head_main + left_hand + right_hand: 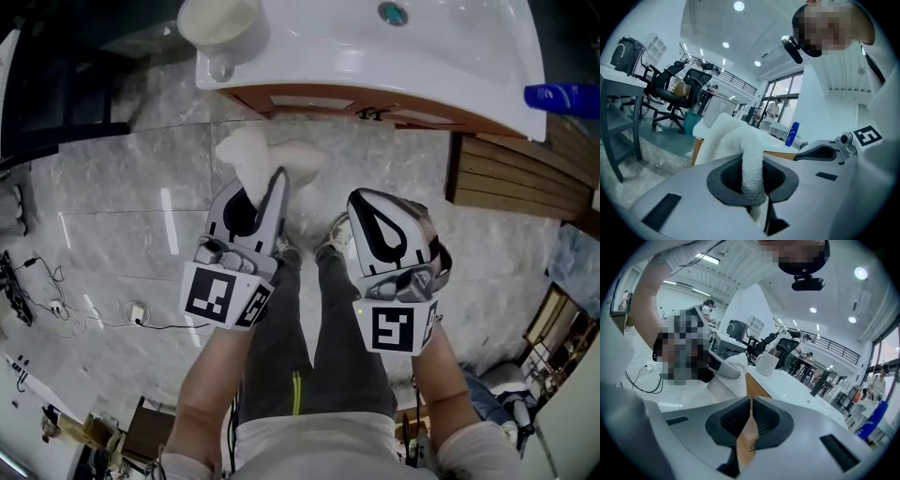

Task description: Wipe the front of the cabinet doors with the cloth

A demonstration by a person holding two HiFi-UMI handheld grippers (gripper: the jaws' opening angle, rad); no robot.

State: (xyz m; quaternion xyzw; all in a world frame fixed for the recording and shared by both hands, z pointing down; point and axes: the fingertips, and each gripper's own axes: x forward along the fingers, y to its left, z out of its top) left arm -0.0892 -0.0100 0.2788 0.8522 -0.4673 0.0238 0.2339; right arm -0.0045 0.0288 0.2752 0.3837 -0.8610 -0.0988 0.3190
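Note:
A fluffy white cloth [251, 155] [736, 136] hangs from my left gripper [270, 183] [754, 187], whose jaws are shut on it. The orange-brown cabinet doors [309, 101] [754, 387] sit under the white sink counter [450, 66], just beyond the cloth; I cannot tell whether the cloth touches them. My right gripper [364, 202] [750, 420] is shut with nothing in it, level with the left one and a little to its right. In the right gripper view the cloth [736, 364] shows beside the cabinet's edge.
A white mug [220, 23] [766, 364] stands on the counter's left end, a blue bottle [562, 97] [791, 133] at its right end. A slatted wooden panel [506, 178] lies right of the cabinet. Cables [56, 300] trail on the marble floor at left. Office chairs [670, 91] stand behind.

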